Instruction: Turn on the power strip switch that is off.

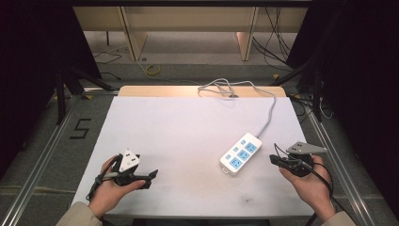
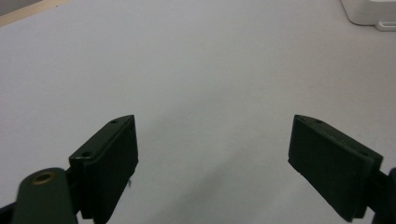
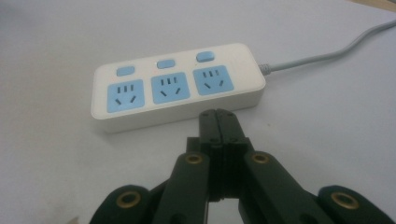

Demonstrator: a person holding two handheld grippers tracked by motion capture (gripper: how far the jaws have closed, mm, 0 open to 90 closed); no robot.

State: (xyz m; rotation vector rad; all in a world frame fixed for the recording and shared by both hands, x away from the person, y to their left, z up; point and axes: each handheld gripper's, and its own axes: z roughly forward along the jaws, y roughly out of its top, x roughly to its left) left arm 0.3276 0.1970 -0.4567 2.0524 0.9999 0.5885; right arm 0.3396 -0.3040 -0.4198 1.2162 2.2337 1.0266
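Note:
A white power strip [image 1: 241, 153] with three blue sockets and three blue switches lies on the right half of the white table top [image 1: 188, 136]; its grey cable [image 1: 269, 113] runs off to the far edge. My right gripper [image 1: 274, 159] is held just right of the strip, pointing at its long side, jaws pressed together with nothing between them. The right gripper view has the strip [image 3: 177, 86] just beyond the shut tips [image 3: 217, 116]. My left gripper [image 1: 151, 175] rests at the near left, open and empty, its pads [image 2: 109, 163] wide apart over bare table, with a corner of the strip [image 2: 369, 11] far off.
The cable [image 1: 221, 87] coils in loops at the table's far edge. Beyond the table are a floor with more cables, black stands at both sides and a wooden bench. A "5" mark [image 1: 81, 128] lies on the floor at the left.

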